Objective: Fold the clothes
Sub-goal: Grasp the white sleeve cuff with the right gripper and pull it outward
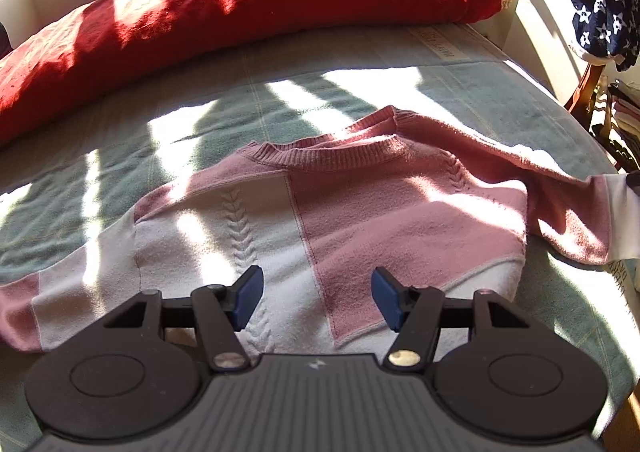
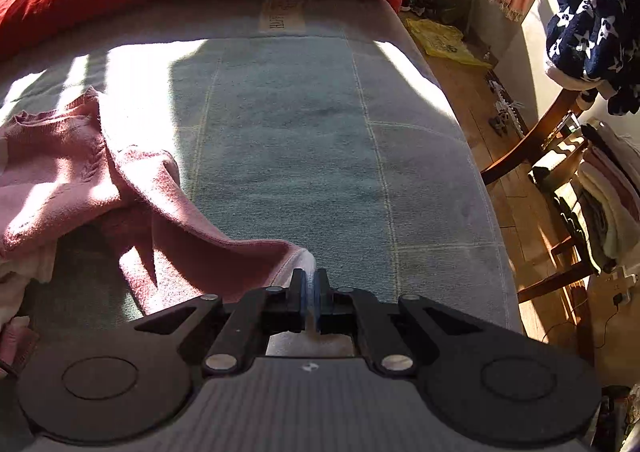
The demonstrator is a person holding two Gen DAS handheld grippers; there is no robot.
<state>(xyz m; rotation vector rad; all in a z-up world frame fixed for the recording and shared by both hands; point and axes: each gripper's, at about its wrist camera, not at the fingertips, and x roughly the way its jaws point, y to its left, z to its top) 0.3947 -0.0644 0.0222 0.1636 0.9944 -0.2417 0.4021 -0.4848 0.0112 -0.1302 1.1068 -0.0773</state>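
Observation:
A pink and white knitted sweater (image 1: 320, 220) lies spread on the green bed cover (image 1: 120, 156), neckline away from me. My left gripper (image 1: 318, 298) hovers open over the sweater's lower front, nothing between its blue pads. One sleeve (image 1: 568, 212) stretches off to the right. In the right wrist view that sleeve (image 2: 208, 248) rises from the bunched sweater body (image 2: 52, 172) to my right gripper (image 2: 310, 292), which is shut on the sleeve's white cuff and holds it above the cover. The other sleeve (image 1: 48, 300) lies flat at the left.
A red blanket (image 1: 240, 12) is heaped along the far side of the bed. The bed's right edge (image 2: 472, 156) drops to a wooden floor. A wooden chair (image 2: 540, 172) with folded clothes and a navy star-print cloth (image 2: 592, 12) stands there.

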